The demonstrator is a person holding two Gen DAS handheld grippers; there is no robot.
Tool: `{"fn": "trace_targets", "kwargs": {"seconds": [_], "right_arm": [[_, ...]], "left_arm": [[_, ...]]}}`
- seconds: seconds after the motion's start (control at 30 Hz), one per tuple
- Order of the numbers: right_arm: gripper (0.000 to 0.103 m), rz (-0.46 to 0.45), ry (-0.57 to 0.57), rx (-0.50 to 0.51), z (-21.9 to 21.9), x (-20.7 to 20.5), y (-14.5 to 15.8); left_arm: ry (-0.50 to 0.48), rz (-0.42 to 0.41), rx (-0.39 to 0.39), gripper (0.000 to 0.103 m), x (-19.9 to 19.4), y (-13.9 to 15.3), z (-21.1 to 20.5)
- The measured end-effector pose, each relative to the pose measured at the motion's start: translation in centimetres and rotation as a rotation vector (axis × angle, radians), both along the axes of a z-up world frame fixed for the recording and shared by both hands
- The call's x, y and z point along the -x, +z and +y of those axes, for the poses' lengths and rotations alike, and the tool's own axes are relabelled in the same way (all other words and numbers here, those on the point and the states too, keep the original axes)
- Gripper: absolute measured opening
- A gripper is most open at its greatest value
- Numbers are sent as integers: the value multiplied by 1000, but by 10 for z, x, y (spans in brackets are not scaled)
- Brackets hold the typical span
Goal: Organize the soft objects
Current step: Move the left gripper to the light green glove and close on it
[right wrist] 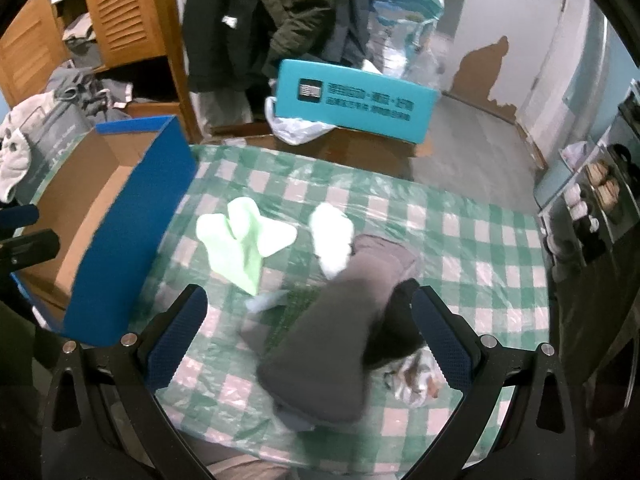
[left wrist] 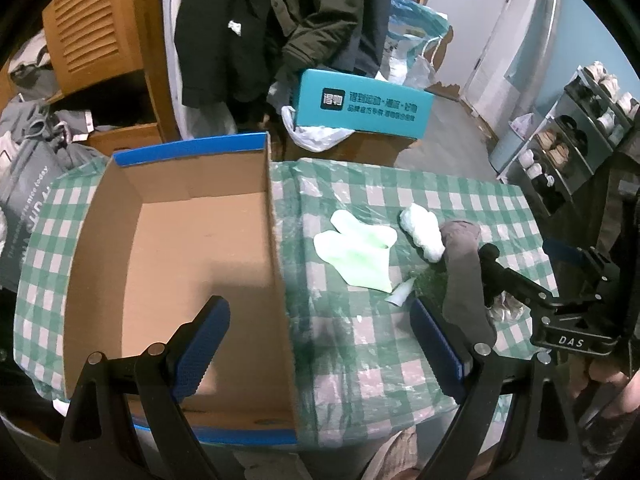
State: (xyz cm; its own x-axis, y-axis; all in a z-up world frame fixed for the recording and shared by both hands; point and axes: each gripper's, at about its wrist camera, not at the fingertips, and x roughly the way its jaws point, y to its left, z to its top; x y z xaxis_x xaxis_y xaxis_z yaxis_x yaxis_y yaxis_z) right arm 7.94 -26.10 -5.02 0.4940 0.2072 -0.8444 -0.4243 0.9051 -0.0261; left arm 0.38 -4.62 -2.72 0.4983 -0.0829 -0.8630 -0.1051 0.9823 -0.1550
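Left tool (left wrist: 320, 338): released, jaws spread wide, nothing between them; it hangs over the near right wall of the cardboard box, one blue pad above the box floor, the other above the cloth.
Right tool (right wrist: 310, 338): released, jaws spread wide; the grey sock lies between the pads on the table, not pinched by them. In the left wrist view this tool (left wrist: 490, 276) shows at the right edge, a person's hand partly visible behind it.
Grey sock (right wrist: 332, 344): long, dark grey, blurred; lies on the cloth, its far end touching the white sock.
Crumpled plastic wrap (right wrist: 416, 380): just beside the grey sock, next to the right pad.
Small pale item (left wrist: 400, 294): near the green sock's near tip; too small to identify.
Table (right wrist: 480, 240): covered with a green-and-white checked cloth under clear film.
Cardboard box (left wrist: 180, 240): open, blue outside, brown inside, nothing in it; stands on the left part of the table.
Green sock (left wrist: 358, 250): pale green, flat on the cloth, between box and white sock, apart from both.
White sock (left wrist: 422, 232): fluffy, right of the green sock.
Teal box (right wrist: 354, 102): beyond the table's far edge, printed lettering, a plastic bag under it.
Background: dark coats (right wrist: 280, 12) hanging; wooden louvred cabinet at left; shoe rack (left wrist: 580, 128) at right.
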Motion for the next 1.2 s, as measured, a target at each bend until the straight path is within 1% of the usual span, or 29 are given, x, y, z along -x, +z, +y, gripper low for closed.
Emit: {"fn": "trace_targets", "kwargs": {"seconds": [0.4, 0.6, 0.8, 1.1, 1.2], "right_arm": [[101, 42, -63, 42, -42, -24, -4], [101, 79, -91, 23, -67, -41, -4], [101, 109, -107, 14, -79, -54, -10], [100, 163, -105, 18, -83, -61, -34], [95, 190, -99, 32, -83, -62, -48]], "left_arm": [[-60, 68, -26, 93, -30, -10, -27], [-75, 85, -34, 93, -42, -16, -40], [-91, 116, -23, 93, -55, -25, -50], [-125, 172, 6, 93, -77, -50, -70], [-122, 198, 10, 93, -84, -62, -75]]}}
